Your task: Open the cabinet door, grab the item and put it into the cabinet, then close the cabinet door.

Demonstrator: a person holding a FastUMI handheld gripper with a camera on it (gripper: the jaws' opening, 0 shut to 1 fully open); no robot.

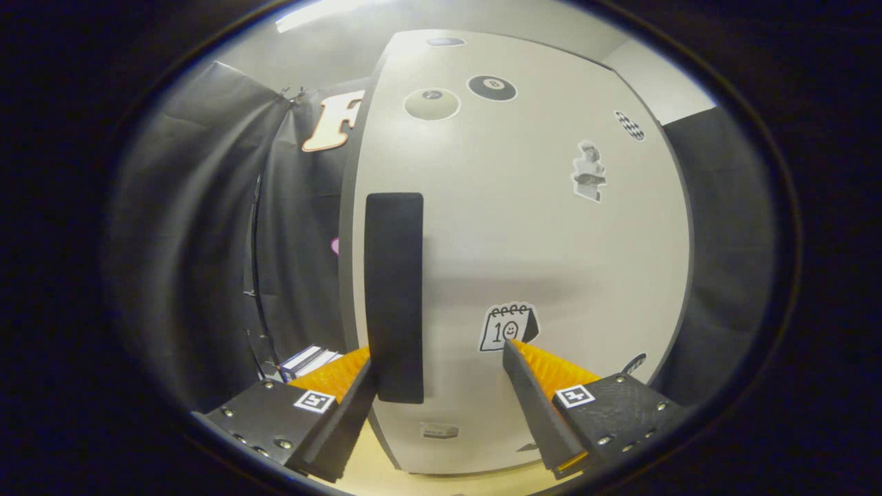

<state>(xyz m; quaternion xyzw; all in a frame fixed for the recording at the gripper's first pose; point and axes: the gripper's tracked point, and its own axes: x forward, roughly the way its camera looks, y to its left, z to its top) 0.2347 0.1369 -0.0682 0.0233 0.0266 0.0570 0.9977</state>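
Gripper view: I am holding my hand-held gripper (441, 368) wide apart, gripping nothing. The cabinet door (537, 241) is standing closed, facing me; its upright handle (393, 296) is lying just ahead, nearer my left finger.

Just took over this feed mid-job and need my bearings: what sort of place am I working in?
Probably a staged recording booth, not a real home: black cloth walls hang behind a pale, sticker-covered cabinet door with a black vertical bar handle. The open claw has one finger at the handle's lower end.
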